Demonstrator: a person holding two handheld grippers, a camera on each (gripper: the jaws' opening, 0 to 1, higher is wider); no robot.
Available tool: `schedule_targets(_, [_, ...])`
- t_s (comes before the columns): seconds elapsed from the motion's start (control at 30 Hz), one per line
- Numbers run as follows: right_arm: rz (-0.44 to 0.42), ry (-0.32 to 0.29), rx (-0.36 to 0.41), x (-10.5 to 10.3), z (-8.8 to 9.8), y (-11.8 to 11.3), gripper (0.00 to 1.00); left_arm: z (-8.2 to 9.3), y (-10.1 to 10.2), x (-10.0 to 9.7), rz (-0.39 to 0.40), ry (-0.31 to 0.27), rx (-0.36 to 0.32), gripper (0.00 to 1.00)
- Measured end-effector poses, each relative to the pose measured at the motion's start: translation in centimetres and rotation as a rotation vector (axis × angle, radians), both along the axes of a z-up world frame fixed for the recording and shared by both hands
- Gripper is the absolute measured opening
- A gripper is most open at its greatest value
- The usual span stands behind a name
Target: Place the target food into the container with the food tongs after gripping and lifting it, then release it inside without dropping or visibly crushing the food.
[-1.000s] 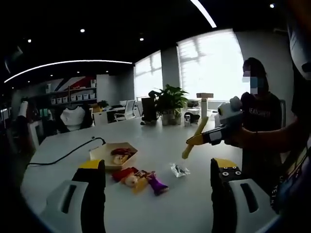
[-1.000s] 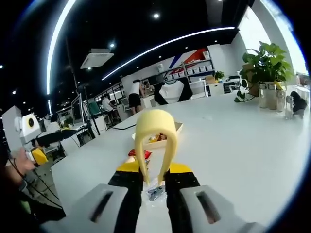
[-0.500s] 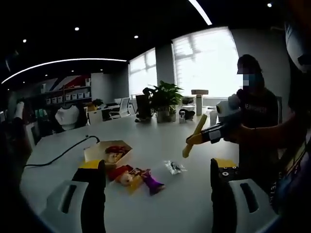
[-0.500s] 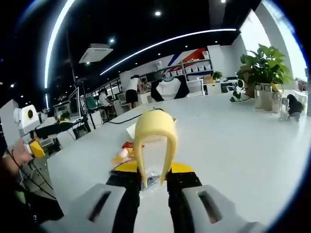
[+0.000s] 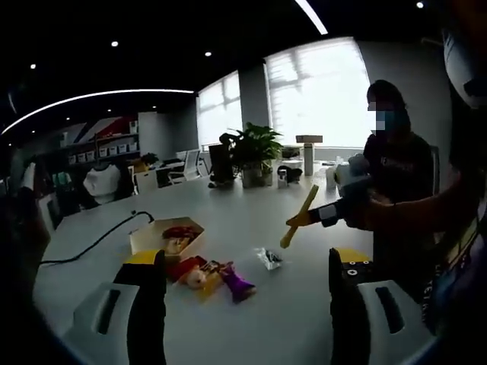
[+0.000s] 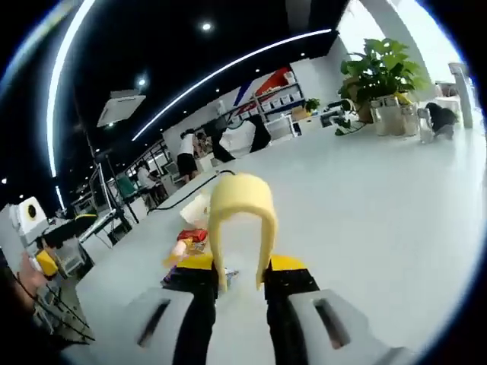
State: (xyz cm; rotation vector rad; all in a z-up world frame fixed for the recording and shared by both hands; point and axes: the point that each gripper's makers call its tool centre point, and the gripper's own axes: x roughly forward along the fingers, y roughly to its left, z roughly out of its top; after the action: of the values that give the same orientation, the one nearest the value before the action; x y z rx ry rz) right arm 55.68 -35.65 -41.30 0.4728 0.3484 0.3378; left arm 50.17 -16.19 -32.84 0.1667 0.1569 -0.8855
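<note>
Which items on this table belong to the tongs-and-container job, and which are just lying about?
Job:
- yellow plastic food tongs, held in the right gripper
- shallow tan cardboard container with food in it
- loose pile of toy food pieces

Lying about:
- black cable
- small clear crumpled wrapper
- potted green plant

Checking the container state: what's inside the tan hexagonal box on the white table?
In the left gripper view, the tan hexagonal box holds dark red and pale yellowish food pieces. Its near wall hides the bottom, so anything beneath them can't be seen.
</note>
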Motion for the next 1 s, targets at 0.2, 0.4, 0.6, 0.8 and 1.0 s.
schedule_targets(0.2, [-0.059,0.03,0.111,0.3,-1.0,-0.2,0.2,-0.3,0.6,-0.1,0.011,0.006,0.008,0.94])
schedule_targets(0.4, [-0.085,0.035,0.184,0.5,-1.1,0.4,0.21,-0.4,1.0,-0.2,0.023,0.009,0.002,0.94])
schedule_targets(0.6, [-0.109,0.012,0.152,0.8,-1.3,0.7,0.17,-0.3,1.2,-0.2,0.028,0.009,0.0,0.94])
schedule_targets(0.8, [-0.119,0.02,0.191,0.6,-1.5,0.8,0.12,-0.2,1.6,-0.3,0.038,0.007,0.001,0.94])
schedule_targets(1.0, [-0.1,-0.006,0.331,0.6,0.1,1.1,0.1,-0.3,2.1,-0.2,0.055,0.006,0.003,0.94])
